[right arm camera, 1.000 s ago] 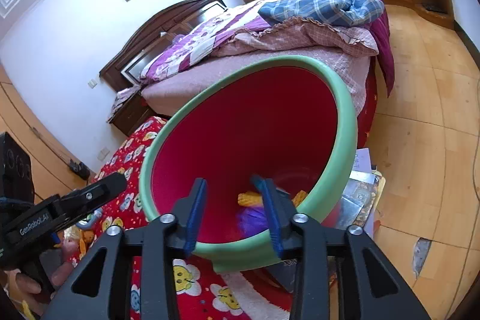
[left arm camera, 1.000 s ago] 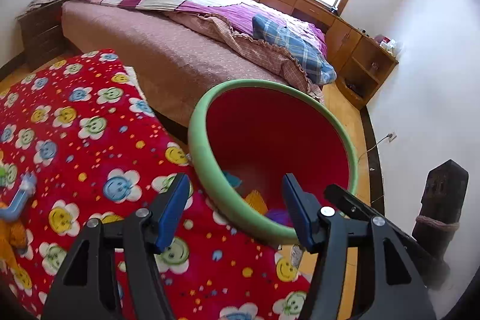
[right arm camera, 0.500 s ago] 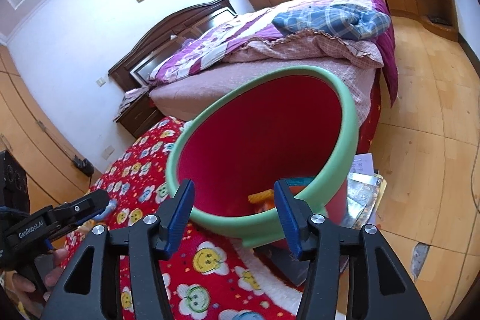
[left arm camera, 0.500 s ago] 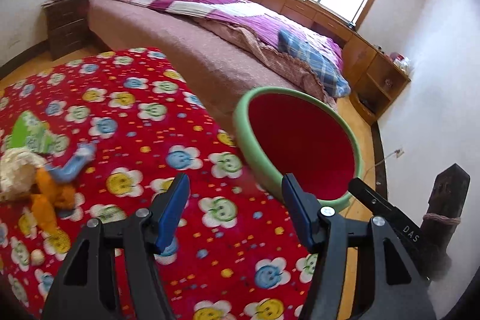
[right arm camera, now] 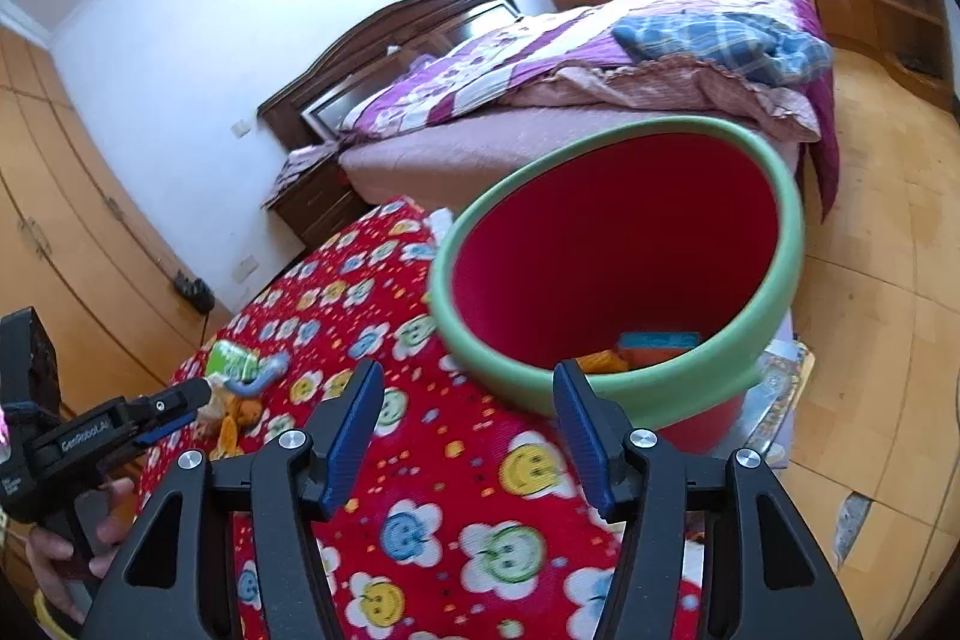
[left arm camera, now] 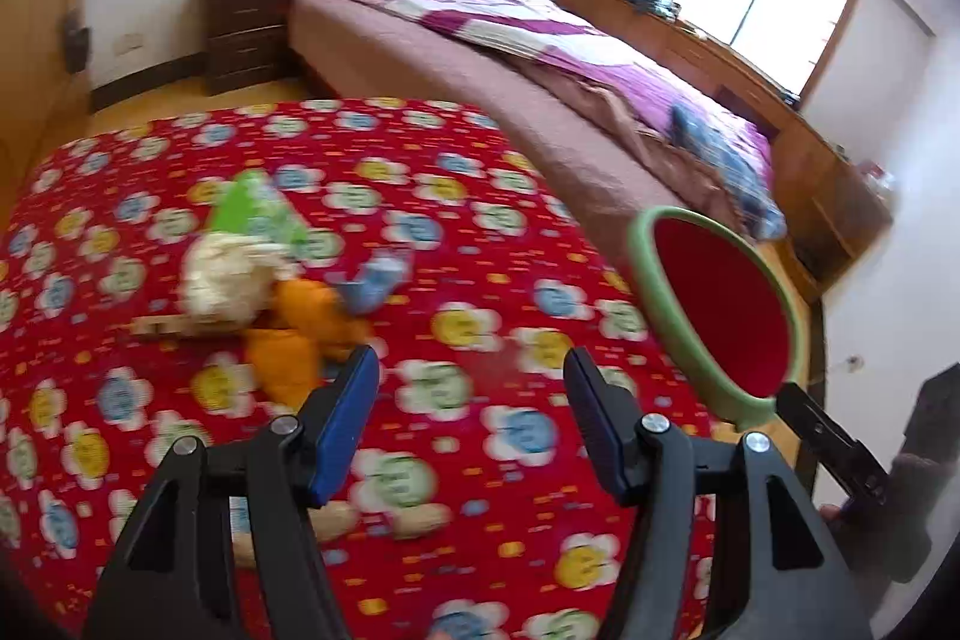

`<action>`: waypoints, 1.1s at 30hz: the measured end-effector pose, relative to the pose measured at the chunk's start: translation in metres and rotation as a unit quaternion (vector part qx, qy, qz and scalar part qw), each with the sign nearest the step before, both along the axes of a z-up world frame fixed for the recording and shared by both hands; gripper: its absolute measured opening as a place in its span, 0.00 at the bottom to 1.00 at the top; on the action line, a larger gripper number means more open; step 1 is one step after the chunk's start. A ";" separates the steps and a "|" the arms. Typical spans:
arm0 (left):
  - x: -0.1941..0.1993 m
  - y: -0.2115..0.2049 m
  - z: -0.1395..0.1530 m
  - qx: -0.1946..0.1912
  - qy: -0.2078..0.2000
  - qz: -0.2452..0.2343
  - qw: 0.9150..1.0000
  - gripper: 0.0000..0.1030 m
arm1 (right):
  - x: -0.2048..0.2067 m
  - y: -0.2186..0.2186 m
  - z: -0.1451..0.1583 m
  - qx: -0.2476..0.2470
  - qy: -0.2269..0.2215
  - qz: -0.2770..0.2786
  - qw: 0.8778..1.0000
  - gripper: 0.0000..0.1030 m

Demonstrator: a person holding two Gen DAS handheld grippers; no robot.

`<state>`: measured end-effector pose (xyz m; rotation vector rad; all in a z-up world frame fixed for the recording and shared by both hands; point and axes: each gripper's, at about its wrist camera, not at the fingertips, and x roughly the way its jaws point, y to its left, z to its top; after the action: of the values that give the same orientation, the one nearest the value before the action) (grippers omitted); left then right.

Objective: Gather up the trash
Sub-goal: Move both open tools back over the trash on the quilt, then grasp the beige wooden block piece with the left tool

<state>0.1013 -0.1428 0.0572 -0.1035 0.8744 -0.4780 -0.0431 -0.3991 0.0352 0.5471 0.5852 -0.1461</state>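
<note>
A red bin with a green rim (right arm camera: 624, 274) stands at the right edge of the table with the red flowered cloth (left arm camera: 420, 232); it also shows in the left wrist view (left arm camera: 720, 304). Trash lies inside the bin (right arm camera: 648, 346). A trash pile sits on the cloth: a green packet (left arm camera: 252, 208), a crumpled white wad (left arm camera: 225, 280), orange wrappers (left arm camera: 300, 334) and a blue piece (left arm camera: 375, 277). My left gripper (left arm camera: 471, 412) is open and empty, just right of and nearer than the pile. My right gripper (right arm camera: 465, 430) is open and empty, in front of the bin.
A bed (left arm camera: 540, 58) with purple bedding runs behind the table. A dark nightstand (left arm camera: 246, 28) stands by the headboard. Wooden cabinets (left arm camera: 750, 100) line the window wall. Papers (right arm camera: 780, 388) lie on the wood floor beside the bin.
My left gripper has swung left, from over the bin to the trash pile on the cloth. My right gripper has opened wide and drawn back from the bin.
</note>
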 end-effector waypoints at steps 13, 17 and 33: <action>0.040 0.073 -0.036 0.111 0.006 0.110 0.988 0.76 | 0.015 0.025 -0.012 0.001 0.021 0.032 0.999 0.60; 0.053 0.083 -0.050 0.117 0.016 0.129 0.985 0.82 | 0.018 0.027 -0.016 0.001 0.029 0.034 0.999 0.60; 0.089 0.079 -0.073 0.129 0.030 0.122 0.984 0.83 | 0.028 0.026 -0.028 0.006 0.051 0.038 0.998 0.60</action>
<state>0.1902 -0.0643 -0.0159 0.0137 0.9618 -0.1312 -0.0155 -0.3732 0.0074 0.5316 0.7057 -0.0995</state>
